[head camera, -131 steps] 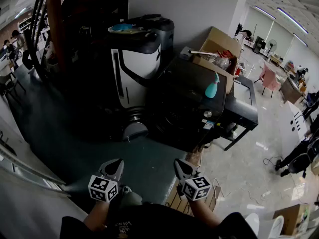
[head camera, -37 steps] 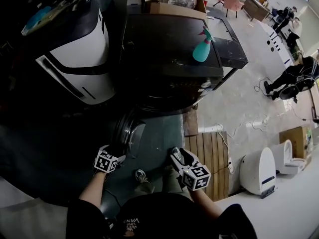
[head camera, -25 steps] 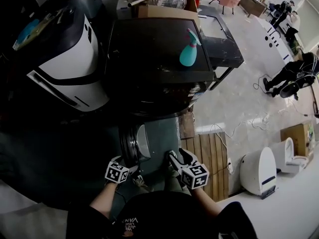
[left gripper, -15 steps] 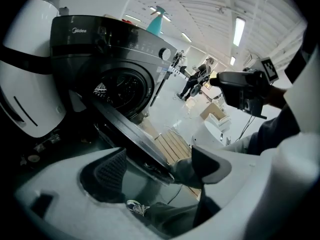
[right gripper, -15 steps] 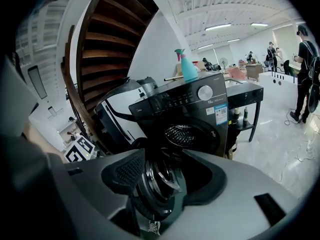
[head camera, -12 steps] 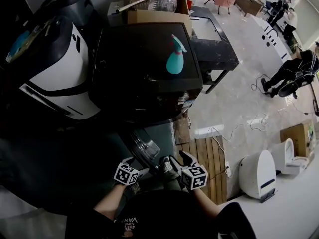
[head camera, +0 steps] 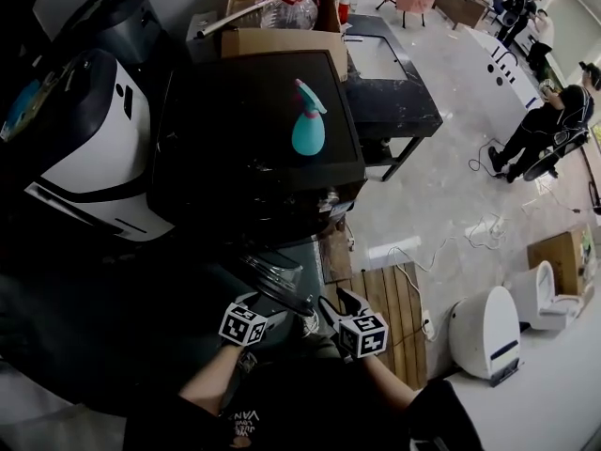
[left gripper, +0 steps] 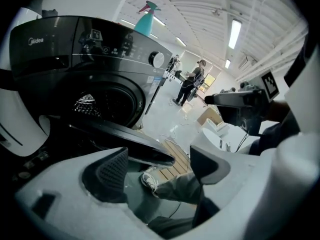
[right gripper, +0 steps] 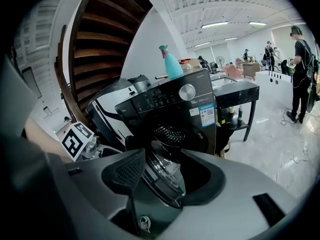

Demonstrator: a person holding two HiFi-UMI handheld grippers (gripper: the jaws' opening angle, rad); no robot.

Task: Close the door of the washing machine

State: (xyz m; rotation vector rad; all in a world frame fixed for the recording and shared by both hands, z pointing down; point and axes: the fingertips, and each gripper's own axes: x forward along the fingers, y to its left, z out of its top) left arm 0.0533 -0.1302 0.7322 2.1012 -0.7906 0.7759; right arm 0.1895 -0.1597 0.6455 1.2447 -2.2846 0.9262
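We stand over the washer (head camera: pixel 254 158), which sits low and dark ahead of us with a spray bottle (head camera: pixel 308 120) on its top. Its door (head camera: pixel 274 285) hangs open, swung out from the front toward us, and the drum mouth (left gripper: pixel 107 101) behind it is uncovered. The left gripper (head camera: pixel 252 308) is right at the door's free edge. Its jaws are spread wide and clamp nothing, and in its own view the dark rim runs across the left jaw and ends in the gap between them. We cannot tell whether it touches a pad. The right gripper (head camera: pixel 336 303) hovers just beside the door on the other side, also spread and empty, with the door's glass bowl showing through its gap. We judge the closing swing to be the step in hand, with the door well short of shut. Next we would need to press the left gripper against the door's outer face and carry it round on its hinge toward the drum mouth, then give a firm last push so the latch catches, keeping the right gripper clear of the closing gap.
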